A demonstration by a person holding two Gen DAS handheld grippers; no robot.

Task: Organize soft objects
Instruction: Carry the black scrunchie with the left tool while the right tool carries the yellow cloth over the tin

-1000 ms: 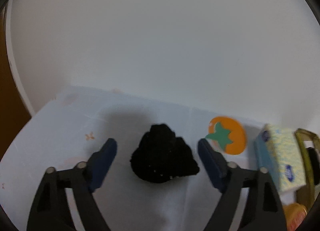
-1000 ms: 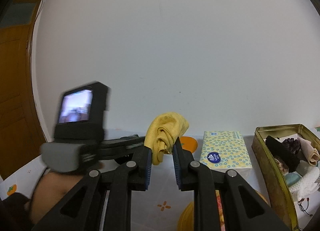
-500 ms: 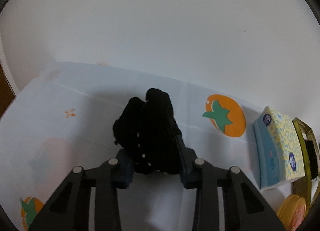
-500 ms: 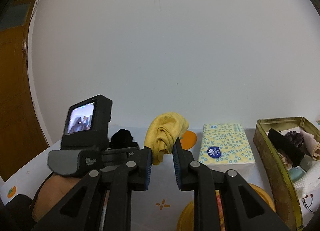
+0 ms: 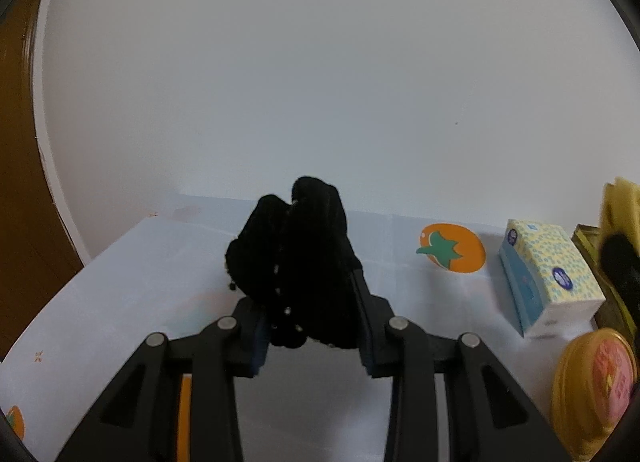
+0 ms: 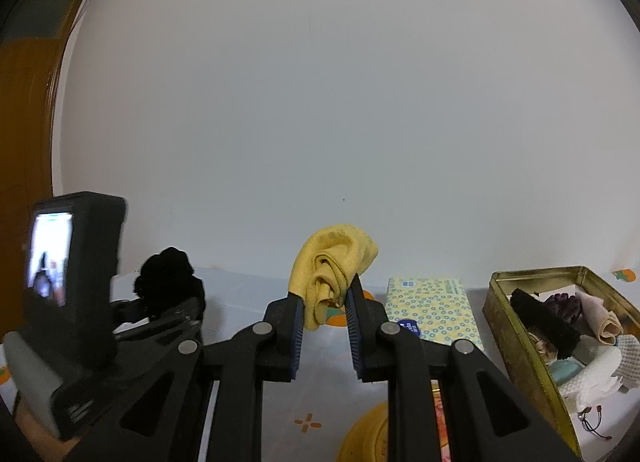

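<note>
White tablecloth [image 5: 132, 262]: left gripper [image 5: 310, 326] pinches black cloth [image 5: 296, 258], right gripper [image 6: 325, 326] pinches yellow cloth [image 6: 332, 262]; mid-transfer. Next, probably: carry both to gold tin [image 6: 516, 336].

A plain white wall [image 6: 340, 102] is filling the far side of the scene, lying evenly lit. A brown wooden door [image 6: 24, 110] is standing at the far left, its frame running beside the wall. A table is sitting near, wearing a pale tablecloth [image 5: 140, 262] printed with orange fruit and small flower marks.
</note>
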